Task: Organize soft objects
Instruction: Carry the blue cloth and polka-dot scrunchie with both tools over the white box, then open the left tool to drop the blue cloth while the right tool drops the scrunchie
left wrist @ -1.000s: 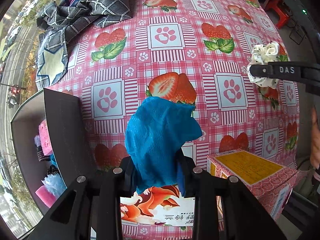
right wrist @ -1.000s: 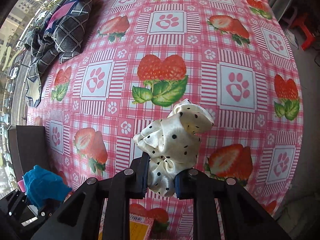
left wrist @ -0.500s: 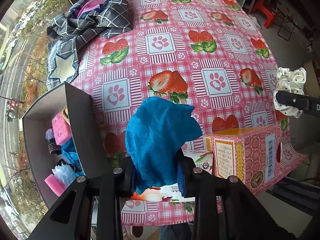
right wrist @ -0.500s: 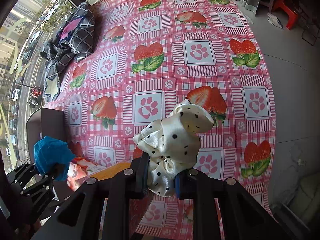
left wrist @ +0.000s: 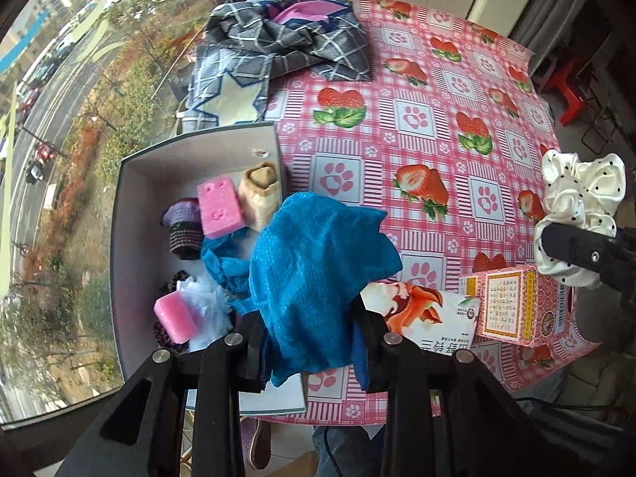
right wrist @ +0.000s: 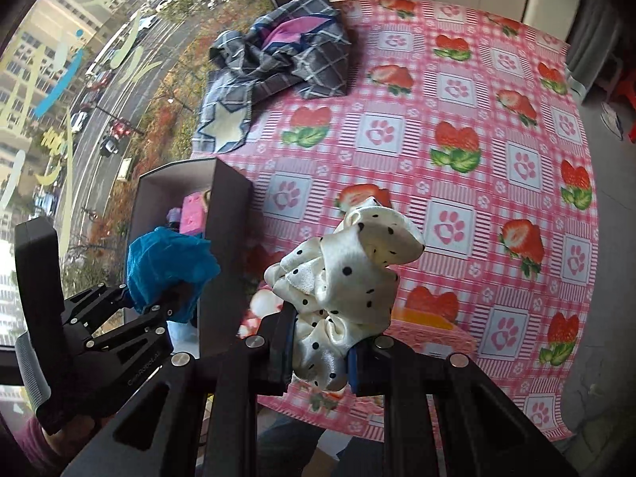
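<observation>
Now, your left gripper (left wrist: 312, 342): it is clamped on the blue cloth (left wrist: 314, 282), which bunches up between the fingers and spills forward over them.
Your right gripper (right wrist: 320, 351): it is pinched on the white dotted scrunchie (right wrist: 346, 278), whose folds stand up ahead of the fingertips.
Blue cloth: held in the air, over the near right edge of the grey box (left wrist: 131, 246) that lies ahead and to the left of your left gripper.
Scrunchie: held in the air above the bench; from your left gripper it shows far to the right, past the pink carton (left wrist: 516, 302).
Grey box: it holds a pink sponge (left wrist: 220, 205), a beige rolled piece (left wrist: 260, 189), a dark knitted piece (left wrist: 183, 230), more blue cloth (left wrist: 222, 262), a white tuft (left wrist: 204, 302) and a small pink block (left wrist: 175, 318).
Pink carton: on the bench ahead and to the right of your left gripper, touching a flat white packet with a red picture (left wrist: 421, 314).
Bench: covered by a pink checked cloth with strawberries and paw prints (left wrist: 397, 151).
Plaid fabric (left wrist: 286, 43): crumpled at the far left of the bench, well beyond the grey box.
Left gripper seen from your right one (right wrist: 159, 302): low to the left, beside the box wall (right wrist: 222, 246).
</observation>
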`<state>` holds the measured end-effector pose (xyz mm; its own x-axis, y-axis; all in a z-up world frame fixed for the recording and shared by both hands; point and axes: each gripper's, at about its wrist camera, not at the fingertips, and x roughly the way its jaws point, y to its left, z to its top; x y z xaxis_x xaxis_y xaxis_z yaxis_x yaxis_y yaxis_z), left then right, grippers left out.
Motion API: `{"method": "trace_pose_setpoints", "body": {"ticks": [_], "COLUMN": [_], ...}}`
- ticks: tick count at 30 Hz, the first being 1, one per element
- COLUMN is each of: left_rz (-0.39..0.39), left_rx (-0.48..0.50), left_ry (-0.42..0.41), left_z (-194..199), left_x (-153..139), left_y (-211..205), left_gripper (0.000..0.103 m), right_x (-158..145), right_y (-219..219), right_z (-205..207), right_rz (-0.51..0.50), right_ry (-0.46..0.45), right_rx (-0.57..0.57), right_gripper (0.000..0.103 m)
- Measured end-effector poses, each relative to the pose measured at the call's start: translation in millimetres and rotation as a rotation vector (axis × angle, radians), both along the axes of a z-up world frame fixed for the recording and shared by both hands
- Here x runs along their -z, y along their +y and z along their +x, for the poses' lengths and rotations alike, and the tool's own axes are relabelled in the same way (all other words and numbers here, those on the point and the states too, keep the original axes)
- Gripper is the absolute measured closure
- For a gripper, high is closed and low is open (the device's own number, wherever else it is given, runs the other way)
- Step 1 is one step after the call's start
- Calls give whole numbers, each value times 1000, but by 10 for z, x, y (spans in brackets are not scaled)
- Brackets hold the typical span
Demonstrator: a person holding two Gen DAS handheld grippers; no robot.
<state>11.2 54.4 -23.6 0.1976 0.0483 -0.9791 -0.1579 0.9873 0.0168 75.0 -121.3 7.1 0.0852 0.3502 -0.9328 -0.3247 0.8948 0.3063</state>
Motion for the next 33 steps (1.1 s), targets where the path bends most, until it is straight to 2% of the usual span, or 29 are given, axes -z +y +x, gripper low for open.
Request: {"method": "trace_pose_setpoints", "body": {"ticks": [10, 16, 19, 21, 23, 25, 27, 29, 31, 33], "left_rz": [-21, -26, -31, -51, -49, -42, -59, -53, -39, -27], "left_rx": [-201, -266, -285, -283, -279, -265, -269, -275, -285, -305], "left_ry": [14, 38, 48, 38, 13, 13, 15, 9, -7, -28], "left_z": [-436, -615, -682, -720, -769, -802, -833, -843, -855, -880], "left_x": [102, 199, 264, 290, 281, 283, 305, 304, 263, 205], "left_y": [762, 1019, 1099, 1124, 1121, 1108, 1122, 1140, 1155, 1185], "left_gripper": [69, 69, 65, 54, 27, 21, 20, 19, 19, 19], "right_x": [15, 92, 140, 172, 197, 226, 237, 196, 160, 138], "right_y": [1083, 1603, 1866, 2022, 2145, 2236, 2290, 2274, 2248, 2210], "right_z": [-278, -415, -443, -439, -428, -412, -412, -412, -395, -382], "right_rz": [-30, -45, -52, -64, -76, -81, -98, -129, -127, -129], "right_ry": [-10, 0, 5, 2, -4, 7, 1, -53, -52, -42], "right_rx": [-235, -346, -393, -417, -435, -454, -467, -459, -457, -448], "right_gripper": [82, 82, 82, 82, 82, 72, 32, 21, 14, 1]}}
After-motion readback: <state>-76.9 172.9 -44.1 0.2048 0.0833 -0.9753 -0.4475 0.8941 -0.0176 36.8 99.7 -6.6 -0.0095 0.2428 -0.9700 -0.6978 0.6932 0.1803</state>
